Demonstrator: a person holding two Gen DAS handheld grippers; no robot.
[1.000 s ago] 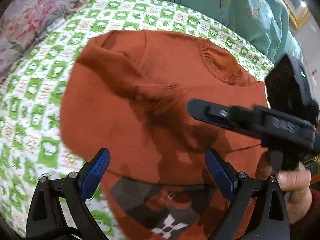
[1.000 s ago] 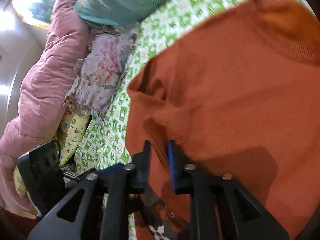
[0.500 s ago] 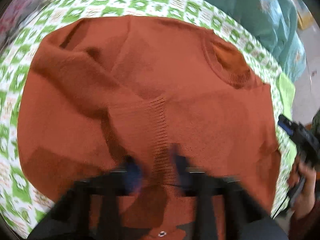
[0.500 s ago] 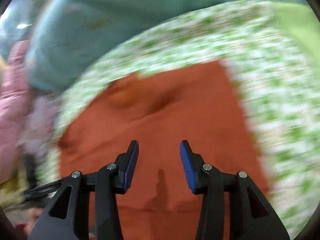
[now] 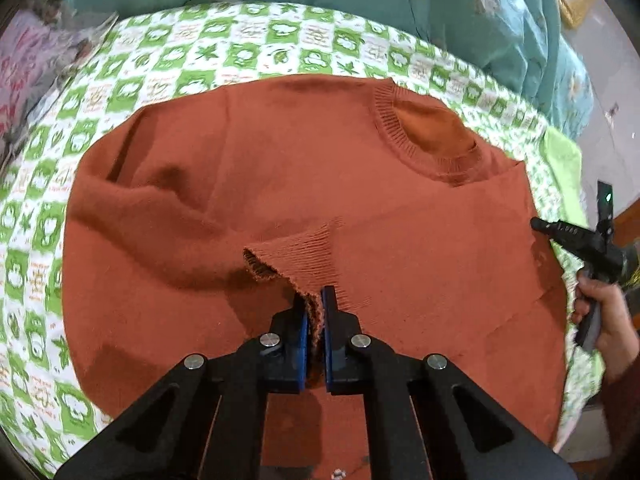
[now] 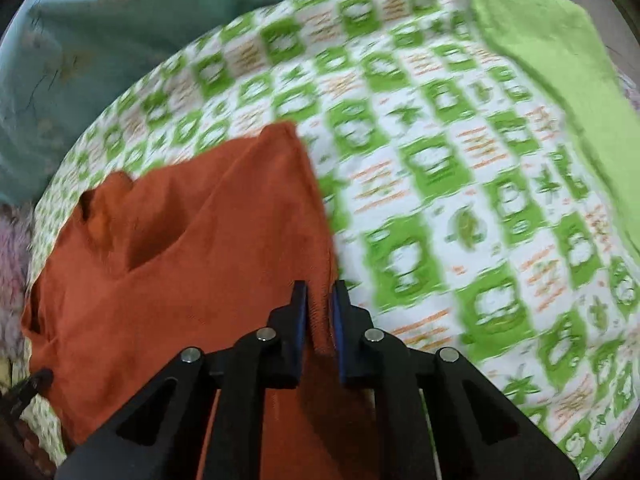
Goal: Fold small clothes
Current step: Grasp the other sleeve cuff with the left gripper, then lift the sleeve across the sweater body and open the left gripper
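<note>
A rust-orange knitted sweater (image 5: 280,160) lies flat on the bed, collar (image 5: 428,128) at the far right. One sleeve is folded across the body. Its ribbed cuff (image 5: 296,248) is lifted a little, and my left gripper (image 5: 314,292) is shut on the cuff's frayed edge. My right gripper (image 6: 320,286) is at the sweater's (image 6: 180,260) right side edge. Its jaws are closing, with a fold of that edge pinched between the pads. In the left wrist view the right gripper (image 5: 560,232) shows at the far right, held by a hand (image 5: 600,304).
A green-and-white checked sheet (image 6: 440,160) covers the bed. A teal floral quilt (image 5: 440,12) is bunched along the far side and a flowered pillow (image 5: 28,64) lies at the far left. A lime-green cloth (image 6: 560,60) lies past the sweater on the right.
My left gripper went from wide open to shut on the sleeve cuff. The right gripper swung away from over the sweater to its right edge and narrowed onto the cloth there.
</note>
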